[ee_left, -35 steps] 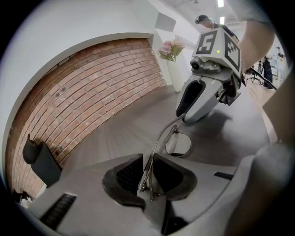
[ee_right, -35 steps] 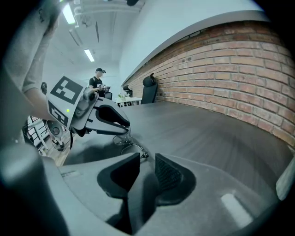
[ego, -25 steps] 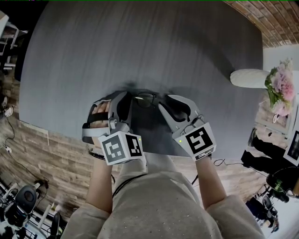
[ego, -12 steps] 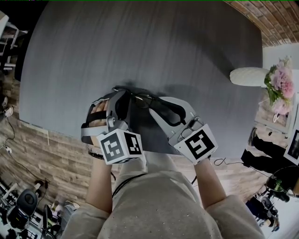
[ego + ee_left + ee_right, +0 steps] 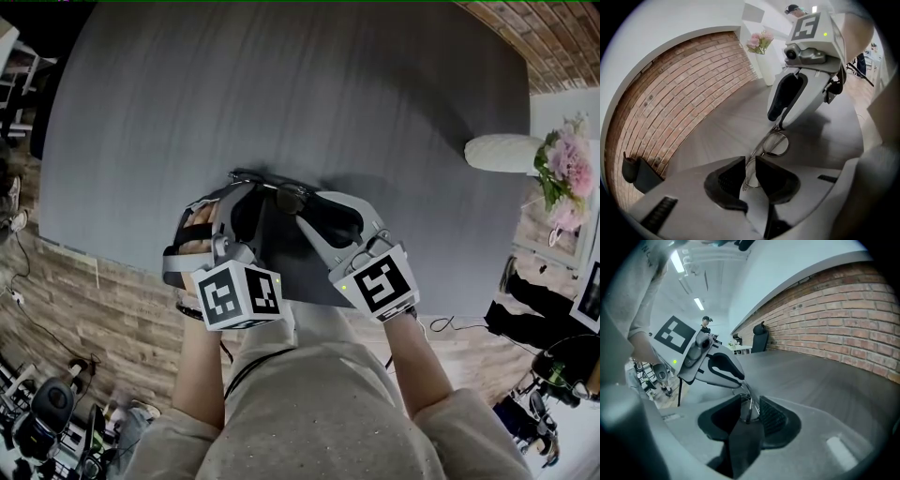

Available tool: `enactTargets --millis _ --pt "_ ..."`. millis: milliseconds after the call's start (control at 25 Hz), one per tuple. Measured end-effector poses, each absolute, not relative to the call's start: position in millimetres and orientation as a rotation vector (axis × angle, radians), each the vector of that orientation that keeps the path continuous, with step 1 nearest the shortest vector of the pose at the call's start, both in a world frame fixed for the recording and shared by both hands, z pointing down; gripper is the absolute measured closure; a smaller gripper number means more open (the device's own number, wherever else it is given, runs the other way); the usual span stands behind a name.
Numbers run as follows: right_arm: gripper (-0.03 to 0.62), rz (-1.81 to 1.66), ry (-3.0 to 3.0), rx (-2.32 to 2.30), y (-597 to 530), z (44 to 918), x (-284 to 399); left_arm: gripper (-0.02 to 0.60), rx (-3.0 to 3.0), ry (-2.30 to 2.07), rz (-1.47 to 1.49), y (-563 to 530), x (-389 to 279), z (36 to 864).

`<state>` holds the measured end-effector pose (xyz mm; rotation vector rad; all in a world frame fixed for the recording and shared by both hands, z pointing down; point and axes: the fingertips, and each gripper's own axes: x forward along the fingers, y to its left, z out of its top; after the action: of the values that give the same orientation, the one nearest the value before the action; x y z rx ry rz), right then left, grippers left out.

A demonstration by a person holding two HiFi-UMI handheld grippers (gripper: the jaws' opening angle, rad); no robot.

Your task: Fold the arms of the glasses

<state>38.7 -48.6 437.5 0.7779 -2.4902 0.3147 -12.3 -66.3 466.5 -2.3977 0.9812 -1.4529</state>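
Observation:
Thin-framed glasses (image 5: 279,192) lie low over the grey table (image 5: 281,84), between my two grippers. My left gripper (image 5: 251,187) is shut on one lens rim (image 5: 750,169); the other lens (image 5: 776,144) sticks out past its jaws. My right gripper (image 5: 302,212) meets the glasses from the right. Its jaws are opening, and the end of the frame (image 5: 747,405) stands between the pads with a gap at each side. The right gripper's tips (image 5: 779,123) sit at the far lens in the left gripper view. The folded arms are hard to make out.
A white vase (image 5: 502,155) with pink flowers (image 5: 562,178) stands on the table at the right. The table's near edge runs just under both hands. A brick wall (image 5: 679,89) curves behind, with a dark chair (image 5: 759,336) against it.
My right gripper has slid left along the glasses toward the left gripper. The glasses have shifted a little to the left. The left gripper has stayed put.

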Motion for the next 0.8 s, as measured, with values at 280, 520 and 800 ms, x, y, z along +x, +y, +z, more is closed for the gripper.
enactTargets --millis 280,520,800 --pt "0.495 0.317 -2.521 0.831 -53.9 438.8 45.3 0.518 -2.529 1.148 -1.295 -63.8 -22.5 460.1" --pt "0.563 0.337 -2.519 0.901 -54.8 426.9 47.3 0.518 -2.685 1.339 -1.083 -59.3 -40.5 445.8" --pt "0.592 0.258 -2.543 0.954 -46.5 414.5 52.9 0.518 -2.845 1.533 -0.685 -51.9 -56.5 411.7"
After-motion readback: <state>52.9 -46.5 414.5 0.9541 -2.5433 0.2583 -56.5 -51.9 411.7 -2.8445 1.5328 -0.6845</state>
